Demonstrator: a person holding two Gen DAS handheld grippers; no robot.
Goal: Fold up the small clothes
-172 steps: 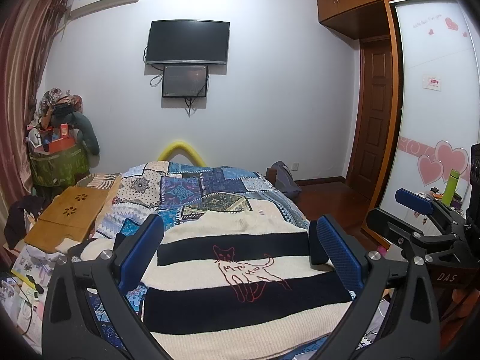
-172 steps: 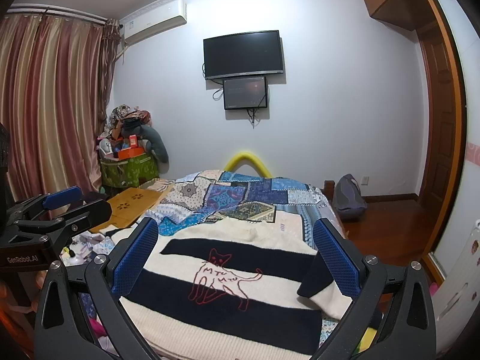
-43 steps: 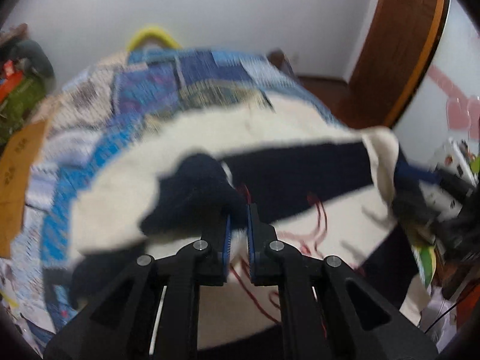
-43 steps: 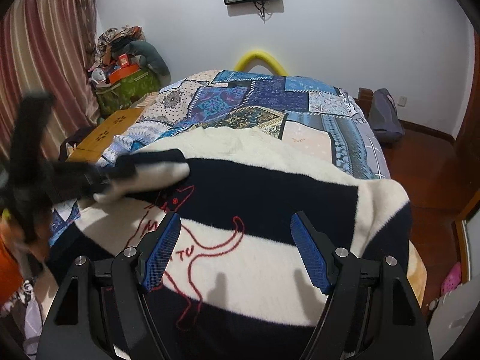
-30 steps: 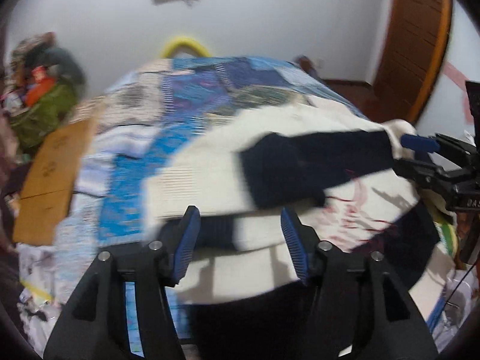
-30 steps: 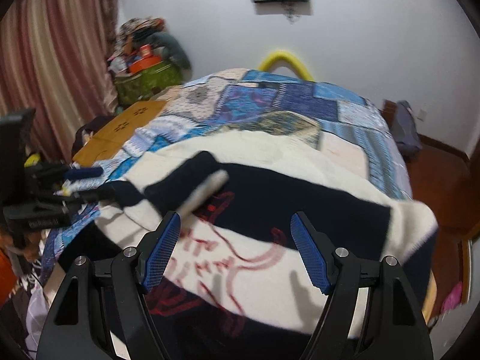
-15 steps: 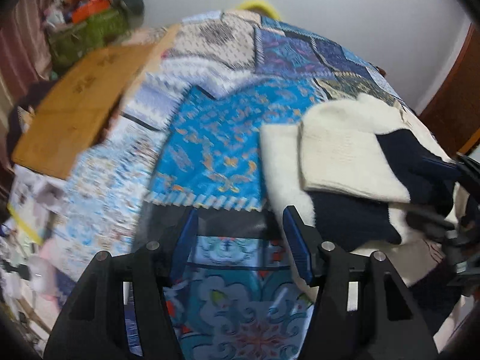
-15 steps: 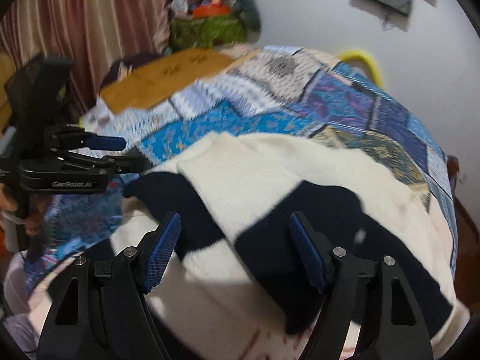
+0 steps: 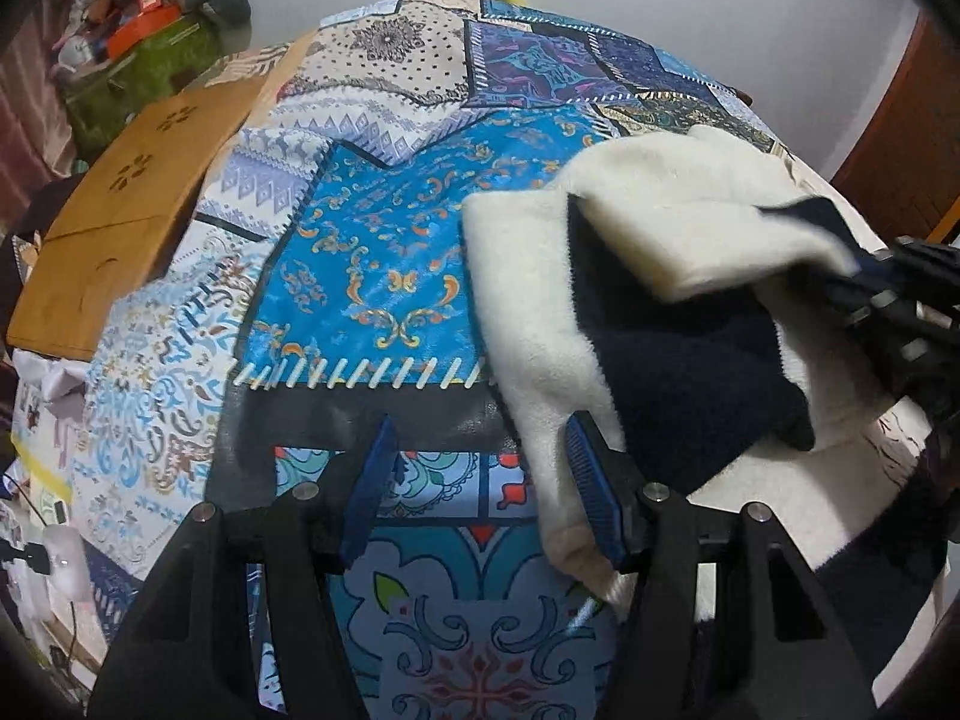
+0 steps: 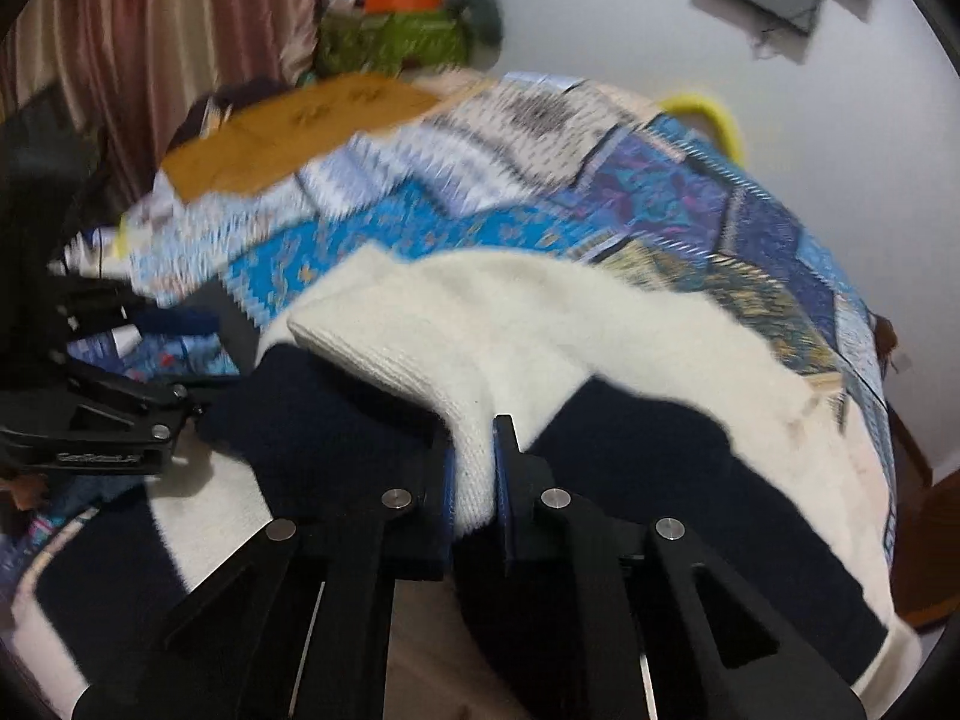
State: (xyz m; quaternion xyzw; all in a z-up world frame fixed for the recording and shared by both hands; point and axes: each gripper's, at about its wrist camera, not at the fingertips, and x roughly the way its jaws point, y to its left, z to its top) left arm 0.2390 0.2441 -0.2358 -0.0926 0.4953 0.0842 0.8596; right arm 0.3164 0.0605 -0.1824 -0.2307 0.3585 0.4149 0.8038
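Observation:
A cream and navy striped sweater (image 9: 678, 300) lies on the patchwork bedspread (image 9: 372, 264); it also fills the right wrist view (image 10: 600, 360). My right gripper (image 10: 471, 468) is shut on a cream fold of the sweater's sleeve (image 10: 408, 348) and holds it over the navy stripe. In the left wrist view the right gripper (image 9: 864, 282) shows at the right edge, pinching that fold. My left gripper (image 9: 480, 480) is open and empty, hovering at the sweater's left edge above the bedspread. In the right wrist view the left gripper (image 10: 138, 414) shows at the left.
A wooden folding table (image 9: 126, 204) lies at the bed's left side. A green box with piled clutter (image 9: 144, 60) stands against the wall beyond it. Striped curtains (image 10: 150, 48) hang at the left. A wooden door (image 9: 912, 138) is at the right.
My right gripper has shut on the cream sleeve fold; half a second ago it was open. My left gripper stays open and has shifted slightly at the sweater's left edge.

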